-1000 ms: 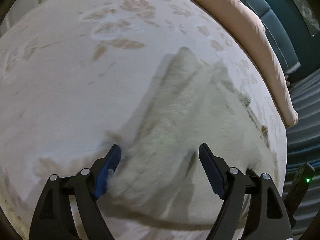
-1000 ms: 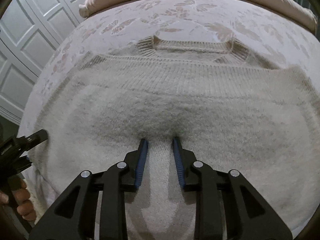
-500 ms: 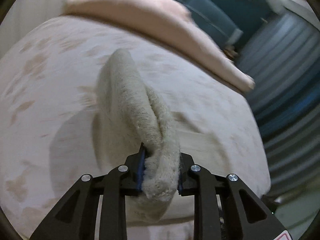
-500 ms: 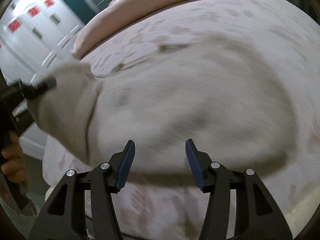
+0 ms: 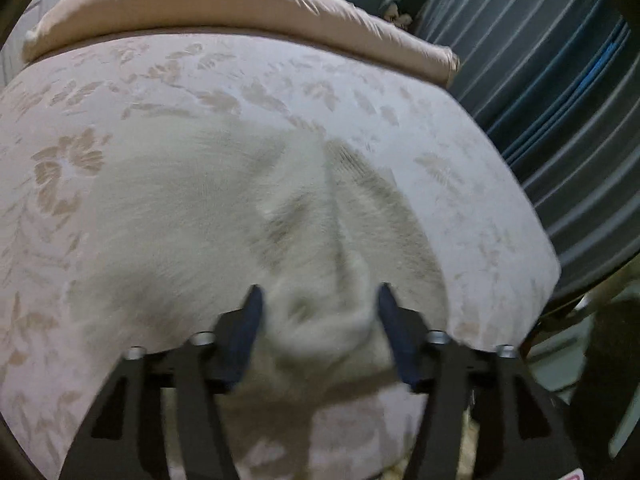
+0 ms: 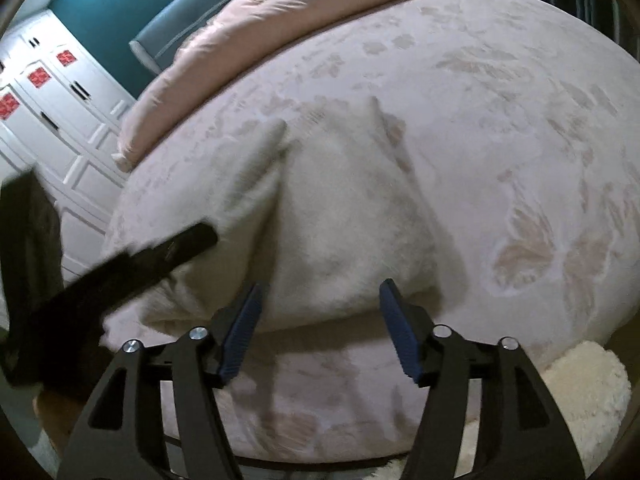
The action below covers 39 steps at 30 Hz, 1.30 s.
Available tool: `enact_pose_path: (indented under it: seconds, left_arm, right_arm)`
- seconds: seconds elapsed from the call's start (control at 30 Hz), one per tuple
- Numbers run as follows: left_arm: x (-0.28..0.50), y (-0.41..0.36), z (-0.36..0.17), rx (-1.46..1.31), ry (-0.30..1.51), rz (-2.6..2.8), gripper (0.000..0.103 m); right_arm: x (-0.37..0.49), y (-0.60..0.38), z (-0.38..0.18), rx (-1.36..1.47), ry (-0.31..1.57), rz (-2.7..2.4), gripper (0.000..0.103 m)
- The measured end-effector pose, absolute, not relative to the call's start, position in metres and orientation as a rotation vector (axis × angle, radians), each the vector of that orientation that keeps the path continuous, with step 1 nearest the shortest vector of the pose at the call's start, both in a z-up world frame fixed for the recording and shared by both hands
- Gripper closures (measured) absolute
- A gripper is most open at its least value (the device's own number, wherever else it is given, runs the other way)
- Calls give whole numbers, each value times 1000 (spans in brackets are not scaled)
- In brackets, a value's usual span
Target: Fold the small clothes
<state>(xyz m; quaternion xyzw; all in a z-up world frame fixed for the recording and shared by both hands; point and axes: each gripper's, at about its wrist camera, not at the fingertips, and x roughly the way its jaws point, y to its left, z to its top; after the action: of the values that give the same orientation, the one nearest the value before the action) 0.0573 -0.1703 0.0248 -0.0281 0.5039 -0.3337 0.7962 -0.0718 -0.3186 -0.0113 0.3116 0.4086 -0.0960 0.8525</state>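
A cream knitted sweater (image 5: 200, 208) lies folded over itself on the pale flowered bed sheet (image 5: 460, 208), near the bed's front edge. My left gripper (image 5: 318, 292) hangs over its near end with the jaws opening. A thick fold of the knit lies between the blue pads, and they no longer pinch it. In the right wrist view the sweater (image 6: 340, 208) is a narrow bundle with a crease down its left side. My right gripper (image 6: 320, 286) is just in front of its near edge, jaws opening and nothing between them. The left gripper (image 6: 160, 256) shows there as a blurred black bar at the sweater's left.
A peach duvet (image 5: 240, 4) is bunched along the far side of the bed. Striped curtains (image 5: 560, 80) hang to the right of the bed and a white wardrobe (image 6: 60, 92) stands to the left. A fluffy cream rug (image 6: 580, 380) lies on the floor below the bed's edge.
My left gripper shut on the sweater's edge, carried it across over the body and has opened. The right gripper let go of the hem and drew back. The sweater is now narrower.
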Motion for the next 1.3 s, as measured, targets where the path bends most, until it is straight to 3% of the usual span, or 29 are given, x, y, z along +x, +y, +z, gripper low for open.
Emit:
enact_pose_path:
  seconds: [0.13, 0.2, 0.4, 0.43, 0.5, 0.57, 0.63, 0.73, 0.8, 0.87, 0.93, 1.03, 1.07, 1.3]
  left_arm:
    - [53, -128, 26, -50, 1088, -619, 30]
    - [55, -111, 17, -22, 1085, -587, 30]
    - [40, -106, 1, 166, 1030, -530, 25]
    - [35, -108, 1, 202, 1016, -528, 20]
    - [32, -111, -2, 236, 1008, -502, 20]
    - [36, -105, -6, 208, 1042, -470, 20]
    - [47, -96, -13, 158, 1083, -418, 22]
    - [60, -84, -13, 106, 1101, -355, 33]
    - [66, -78, -11, 59, 1109, -350, 31]
    - [72, -78, -11, 16, 1113, -366, 31]
    - [74, -86, -14, 48, 1119, -356, 31]
    - [73, -98, -26, 62, 1155, -390, 31]
    - [70, -101, -28, 75, 1158, -385, 32]
    - [60, -104, -18, 145, 1132, -338, 32]
  right_arm:
    - [-37, -319, 0, 696, 831, -118, 33]
    - [-18, -315, 0, 709, 839, -90, 24]
    - [38, -298, -34, 762, 978, -78, 24]
    - [44, -294, -38, 756, 1003, -81, 28]
    - [54, -284, -40, 700, 1031, -76, 45]
    - [62, -276, -33, 651, 1036, -56, 77]
    - [67, -274, -2, 628, 971, 12, 81]
    - [49, -289, 60, 706, 736, 200, 83]
    - [25, -305, 91, 726, 598, 256, 83]
    - [5, -323, 87, 699, 572, 184, 83]
    - [0, -341, 52, 630, 671, 14, 83]
    - [8, -367, -53, 544, 1005, -246, 83]
    - [-1, -372, -61, 603, 958, -222, 82]
    - [-5, -364, -22, 537, 918, -320, 73]
